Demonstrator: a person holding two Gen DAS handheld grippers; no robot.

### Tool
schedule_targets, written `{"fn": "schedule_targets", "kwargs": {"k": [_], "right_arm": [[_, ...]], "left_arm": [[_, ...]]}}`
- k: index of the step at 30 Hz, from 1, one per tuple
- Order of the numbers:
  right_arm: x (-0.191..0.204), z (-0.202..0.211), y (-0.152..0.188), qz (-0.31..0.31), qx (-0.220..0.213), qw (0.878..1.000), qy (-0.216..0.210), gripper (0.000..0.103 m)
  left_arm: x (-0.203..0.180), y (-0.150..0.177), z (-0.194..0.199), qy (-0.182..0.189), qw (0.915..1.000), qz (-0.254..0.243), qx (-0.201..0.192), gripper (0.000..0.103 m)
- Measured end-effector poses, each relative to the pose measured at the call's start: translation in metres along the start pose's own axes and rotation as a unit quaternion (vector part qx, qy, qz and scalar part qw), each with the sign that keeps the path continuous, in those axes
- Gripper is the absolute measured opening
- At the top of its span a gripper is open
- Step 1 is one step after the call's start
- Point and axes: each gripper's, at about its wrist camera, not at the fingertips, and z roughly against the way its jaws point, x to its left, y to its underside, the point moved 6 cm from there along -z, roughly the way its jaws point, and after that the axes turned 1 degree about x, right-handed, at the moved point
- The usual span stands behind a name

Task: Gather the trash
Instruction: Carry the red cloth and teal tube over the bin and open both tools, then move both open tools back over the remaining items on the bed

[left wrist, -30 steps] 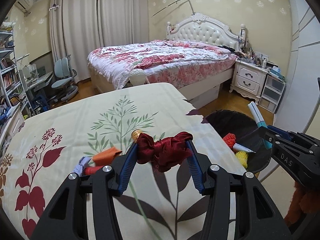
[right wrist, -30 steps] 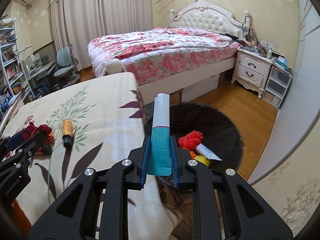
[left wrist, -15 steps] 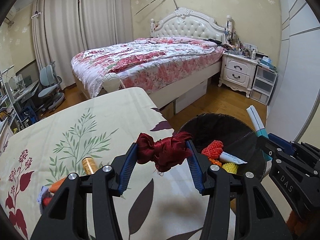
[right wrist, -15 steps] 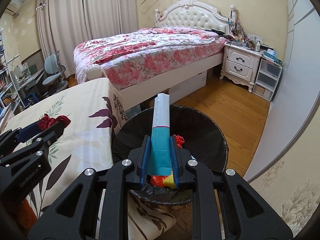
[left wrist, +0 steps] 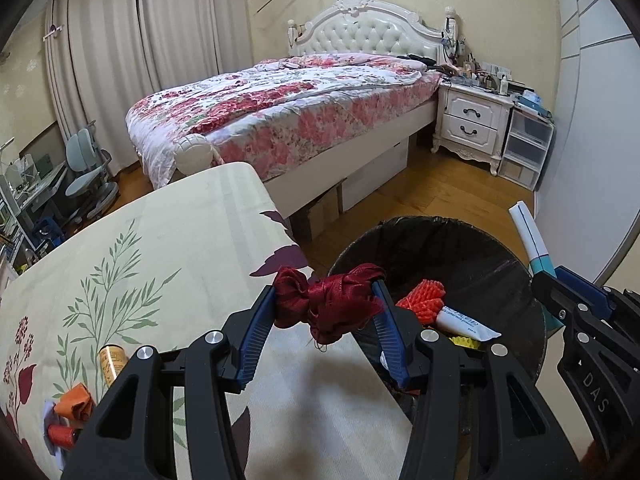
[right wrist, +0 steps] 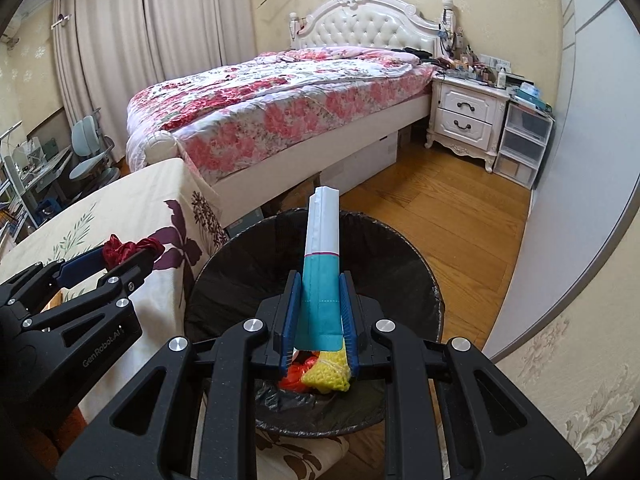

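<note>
My left gripper (left wrist: 326, 312) is shut on a dark red fabric scrunchie (left wrist: 326, 304) and holds it at the table's right edge, beside the rim of the black-lined trash bin (left wrist: 472, 248). My right gripper (right wrist: 320, 316) is shut on a white and teal folded packet (right wrist: 322, 268) and holds it upright over the bin (right wrist: 400, 264). In the bin lie a red knit piece (left wrist: 424, 298), a white tube (left wrist: 466, 322) and a yellow knit piece (right wrist: 326, 374). The left gripper also shows in the right wrist view (right wrist: 128, 254).
On the floral tablecloth (left wrist: 160, 248) at the left lie a brown thread spool (left wrist: 112, 364), an orange scrap (left wrist: 76, 402) and a red spool (left wrist: 60, 434). A bed (left wrist: 288, 108), a white nightstand (left wrist: 472, 120), wood floor (right wrist: 440, 208) and a white wall panel (right wrist: 580, 168) stand beyond.
Both grippers have moved right, away from the table's middle towards the bin. The right one now holds its packet over the bin; the left one has reached the bin's rim.
</note>
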Motion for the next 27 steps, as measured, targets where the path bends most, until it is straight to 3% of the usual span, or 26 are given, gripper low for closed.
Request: {"fn": "schedule_targets", "kwargs": {"k": [13,18,20,21,24,27], "right_arm": [[-0.014,-0.019,-0.002,-0.014,0.015,1.000,0.007,0.020],[-0.017,-0.022,0.000,-0.020,0.016,1.000,0.011,0.021],[-0.020,-0.023,-0.001,-0.023,0.016,0.999,0.015,0.027],[-0.022,-0.023,0.000,-0.026,0.015,0.999,0.017,0.032],[-0.026,-0.023,0.001,-0.031,0.016,0.999,0.024,0.034],[-0.029,-0.019,0.002,-0.033,0.011,0.999,0.029,0.042]], "left_arm": [[-0.018,-0.012,-0.018,0.009,0.9998,-0.016,0.007,0.052],[-0.019,-0.013,-0.019,0.007,0.9999,-0.015,0.004,0.068],[-0.018,-0.014,-0.017,0.009,0.9999,-0.010,0.000,0.076],[-0.018,-0.015,-0.017,0.008,0.9999,-0.008,-0.001,0.077],[-0.015,-0.015,-0.016,0.006,1.0000,-0.003,-0.002,0.082],[-0.012,-0.015,-0.015,0.009,0.9999,0.006,0.000,0.085]]}}
